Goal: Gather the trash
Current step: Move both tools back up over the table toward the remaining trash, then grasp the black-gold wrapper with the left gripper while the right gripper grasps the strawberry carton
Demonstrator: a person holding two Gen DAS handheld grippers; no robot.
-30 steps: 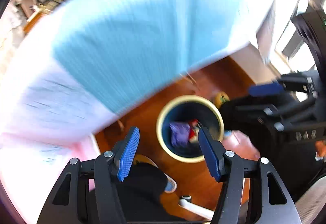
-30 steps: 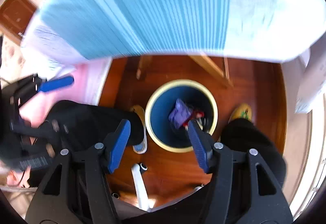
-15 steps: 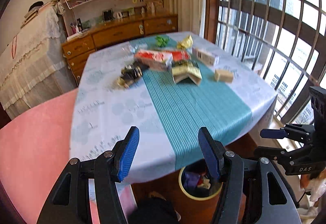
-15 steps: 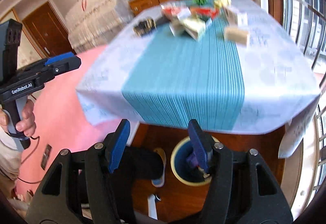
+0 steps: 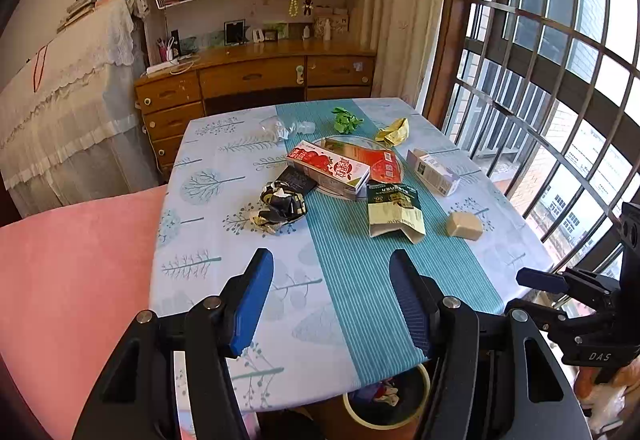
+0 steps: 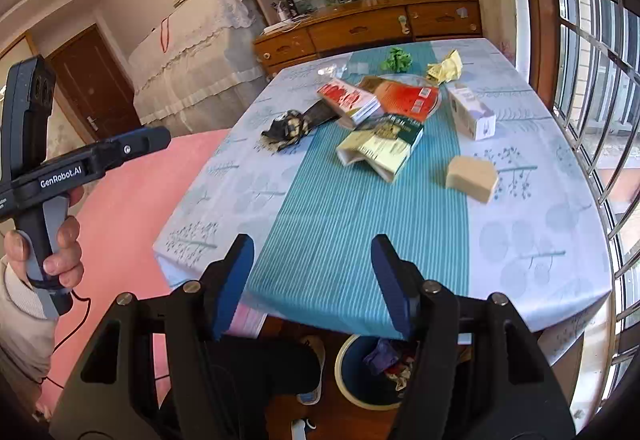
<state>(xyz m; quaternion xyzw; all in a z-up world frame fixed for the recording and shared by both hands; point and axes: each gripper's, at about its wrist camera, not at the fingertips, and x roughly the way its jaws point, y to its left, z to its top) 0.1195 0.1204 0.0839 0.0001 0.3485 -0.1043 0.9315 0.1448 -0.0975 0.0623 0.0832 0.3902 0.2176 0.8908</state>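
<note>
Both grippers hover above the near edge of the cloth-covered tabletop (image 5: pixel 208 176), tilted downward. The left gripper (image 5: pixel 332 304) and the right gripper (image 6: pixel 312 280) have jaws about half open, holding nothing. Cartons and crumpled wrappers (image 5: pixel 280 206) lie mid-table. The round yellow-rimmed bin (image 6: pixel 352 380) holding trash stands on the floor below the near edge.
</note>
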